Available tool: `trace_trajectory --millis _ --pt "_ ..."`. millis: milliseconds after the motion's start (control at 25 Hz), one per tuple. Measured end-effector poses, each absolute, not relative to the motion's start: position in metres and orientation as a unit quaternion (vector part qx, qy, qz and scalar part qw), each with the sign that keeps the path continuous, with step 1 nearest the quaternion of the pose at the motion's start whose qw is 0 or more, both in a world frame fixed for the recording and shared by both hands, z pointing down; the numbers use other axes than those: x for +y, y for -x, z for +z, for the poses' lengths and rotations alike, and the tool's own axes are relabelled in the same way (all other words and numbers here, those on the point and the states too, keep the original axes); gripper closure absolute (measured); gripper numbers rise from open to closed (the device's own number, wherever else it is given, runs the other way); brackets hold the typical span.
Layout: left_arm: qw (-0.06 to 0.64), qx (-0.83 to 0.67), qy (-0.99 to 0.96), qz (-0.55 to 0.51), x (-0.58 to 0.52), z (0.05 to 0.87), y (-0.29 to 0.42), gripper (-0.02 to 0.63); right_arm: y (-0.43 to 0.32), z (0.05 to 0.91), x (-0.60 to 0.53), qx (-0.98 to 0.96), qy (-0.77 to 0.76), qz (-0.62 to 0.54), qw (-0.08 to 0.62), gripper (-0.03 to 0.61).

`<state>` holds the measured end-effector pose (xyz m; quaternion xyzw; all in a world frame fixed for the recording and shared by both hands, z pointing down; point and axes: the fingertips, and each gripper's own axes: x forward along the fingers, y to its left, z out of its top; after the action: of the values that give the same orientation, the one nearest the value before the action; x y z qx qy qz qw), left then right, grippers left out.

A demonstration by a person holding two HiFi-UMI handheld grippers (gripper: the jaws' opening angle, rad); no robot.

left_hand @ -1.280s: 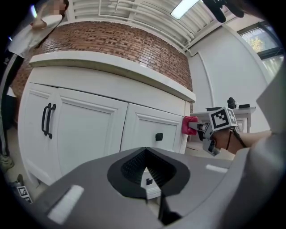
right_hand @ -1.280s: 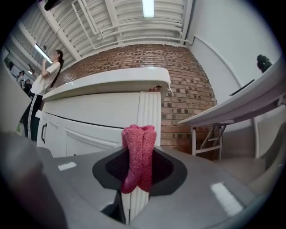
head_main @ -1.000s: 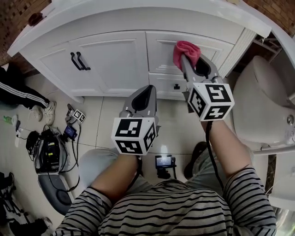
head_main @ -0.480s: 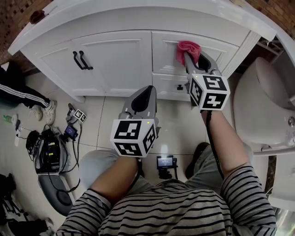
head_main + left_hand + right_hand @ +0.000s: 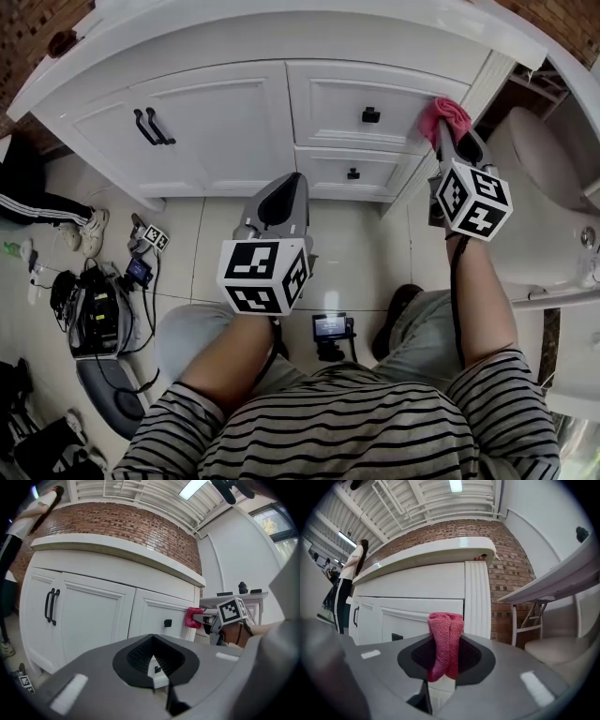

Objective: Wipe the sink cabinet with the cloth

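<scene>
Right tongs [image 5: 442,137] clamped on the cloth [image 5: 443,113] at the cabinet's [image 5: 225,122] right edge. Left tongs [image 5: 287,182] closed, empty. We'd press flat and overlap strokes.

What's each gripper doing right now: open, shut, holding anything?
Left gripper: jaws shut, nothing in them.
Right gripper: jaws shut on the pink cloth.

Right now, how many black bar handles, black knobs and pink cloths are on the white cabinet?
Black bar handles: 2
Black knobs: 2
Pink cloth: 1
Total: 5
</scene>
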<state>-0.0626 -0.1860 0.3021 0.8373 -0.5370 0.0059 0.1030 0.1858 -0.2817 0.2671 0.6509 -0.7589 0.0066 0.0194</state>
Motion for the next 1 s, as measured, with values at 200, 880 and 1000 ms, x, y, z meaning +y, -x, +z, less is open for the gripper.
trace_trajectory --millis 200,880,1000 --pt "0.104 -0.535 -0.839 0.001 -0.184 0.3 0.061 0.614 -0.095 0.26 -0.262 -0.824 -0.567 0.017 -0.011 0.483" --pt "0.113 -0.534 -0.838 -0.01 -0.181 0.297 0.073 0.614 -0.014 0.315 -0.3 -0.819 -0.563 -0.024 0.108 0.486" --pt "0.108 -0.535 -0.838 -0.007 -0.183 0.297 0.071 0.614 -0.03 0.311 -0.295 -0.814 -0.57 -0.029 0.107 0.491"
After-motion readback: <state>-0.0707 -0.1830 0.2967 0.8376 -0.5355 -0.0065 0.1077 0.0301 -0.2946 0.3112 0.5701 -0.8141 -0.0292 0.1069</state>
